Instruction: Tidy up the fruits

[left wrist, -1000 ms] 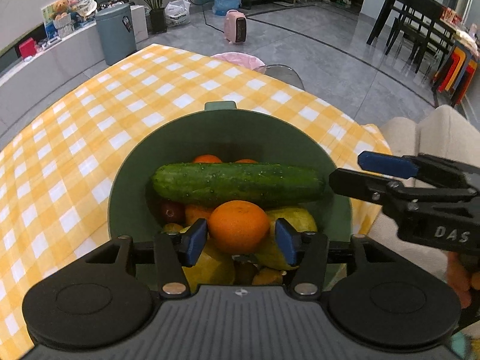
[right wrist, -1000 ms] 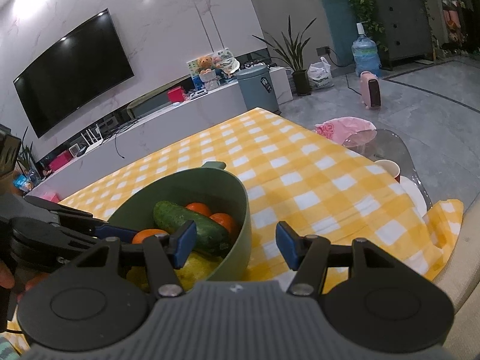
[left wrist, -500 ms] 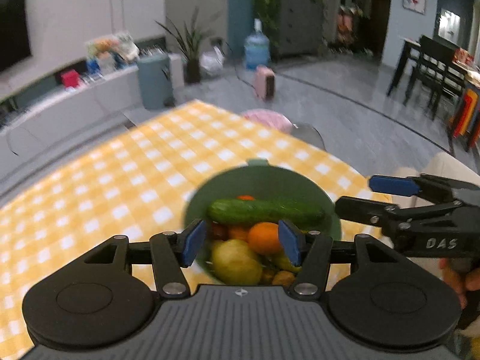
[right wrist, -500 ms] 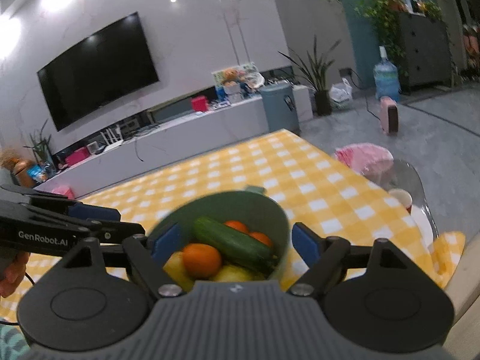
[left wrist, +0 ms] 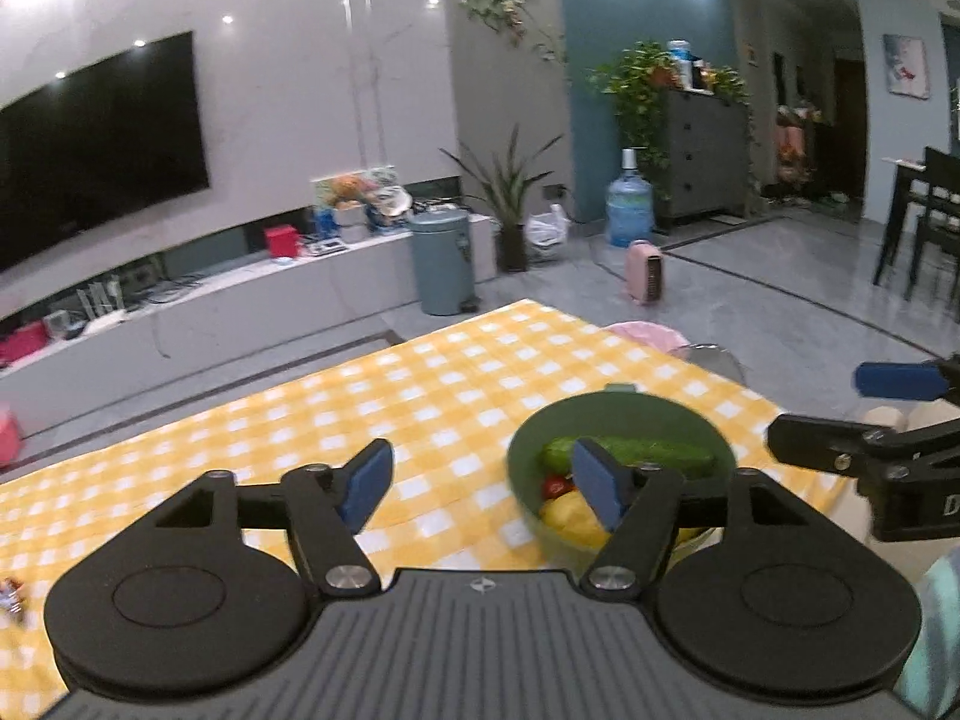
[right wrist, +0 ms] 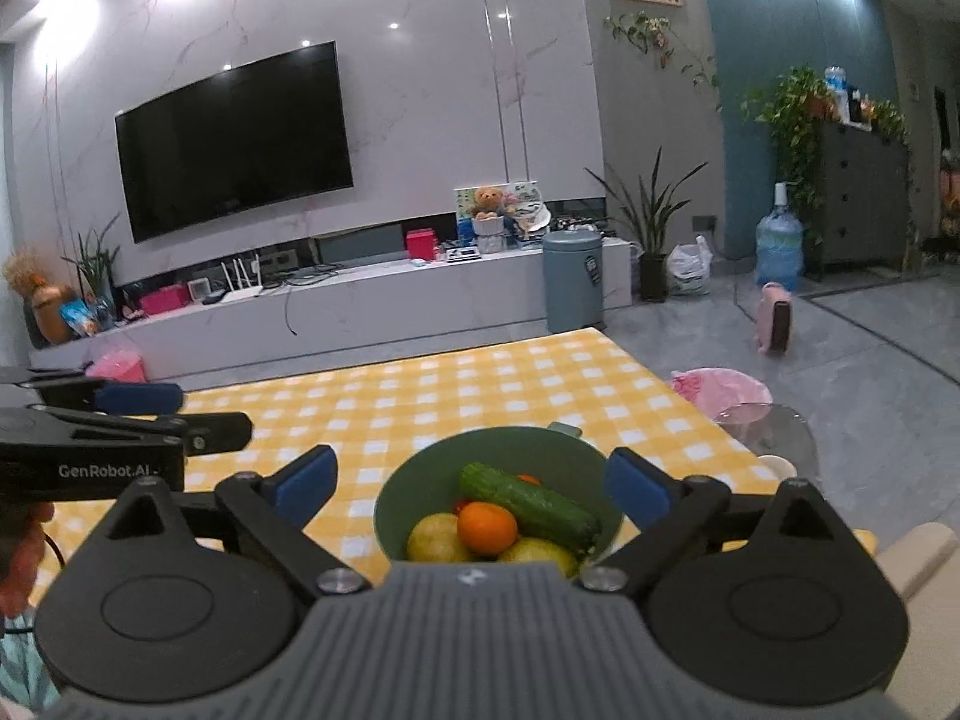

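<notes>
Partly hidden fruit fills the green bowl (right wrist: 420, 480); both hand-held grippers gape, holding nothing.

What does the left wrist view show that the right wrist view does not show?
Only the left wrist view shows the dining chairs. Only the right wrist view shows the whole orange in the bowl and the whole television. Both views show the green bowl with the cucumber, the yellow checked tablecloth, and the left gripper and right gripper open and empty.
</notes>
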{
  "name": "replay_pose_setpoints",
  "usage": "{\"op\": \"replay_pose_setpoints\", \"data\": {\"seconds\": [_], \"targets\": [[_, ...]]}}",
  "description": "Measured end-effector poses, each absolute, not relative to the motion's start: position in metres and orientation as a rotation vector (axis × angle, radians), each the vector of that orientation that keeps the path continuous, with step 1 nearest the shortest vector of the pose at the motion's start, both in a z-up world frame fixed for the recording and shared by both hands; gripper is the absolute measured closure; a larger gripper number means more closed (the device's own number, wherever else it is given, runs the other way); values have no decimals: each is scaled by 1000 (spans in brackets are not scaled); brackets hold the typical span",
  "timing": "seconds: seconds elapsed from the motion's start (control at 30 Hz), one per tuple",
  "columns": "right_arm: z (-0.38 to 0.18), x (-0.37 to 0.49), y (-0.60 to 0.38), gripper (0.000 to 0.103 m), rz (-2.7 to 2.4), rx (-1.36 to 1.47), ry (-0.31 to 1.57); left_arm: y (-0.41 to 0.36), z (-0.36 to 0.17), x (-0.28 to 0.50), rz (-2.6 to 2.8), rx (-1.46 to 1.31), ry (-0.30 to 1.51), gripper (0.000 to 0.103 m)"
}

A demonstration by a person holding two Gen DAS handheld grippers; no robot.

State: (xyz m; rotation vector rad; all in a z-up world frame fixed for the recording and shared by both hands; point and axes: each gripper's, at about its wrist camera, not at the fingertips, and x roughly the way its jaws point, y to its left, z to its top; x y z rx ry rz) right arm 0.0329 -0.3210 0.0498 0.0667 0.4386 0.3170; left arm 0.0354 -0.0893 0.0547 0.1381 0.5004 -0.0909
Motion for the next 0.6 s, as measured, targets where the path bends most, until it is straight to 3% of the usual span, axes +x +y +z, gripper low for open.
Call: {"op": "replay_pose_setpoints", "data": {"seconds": [0.6], "targets": [[-16, -28, -297, 7, 243, -8, 409, -87, -9, -9, -19, 77, 580, 14]]}}
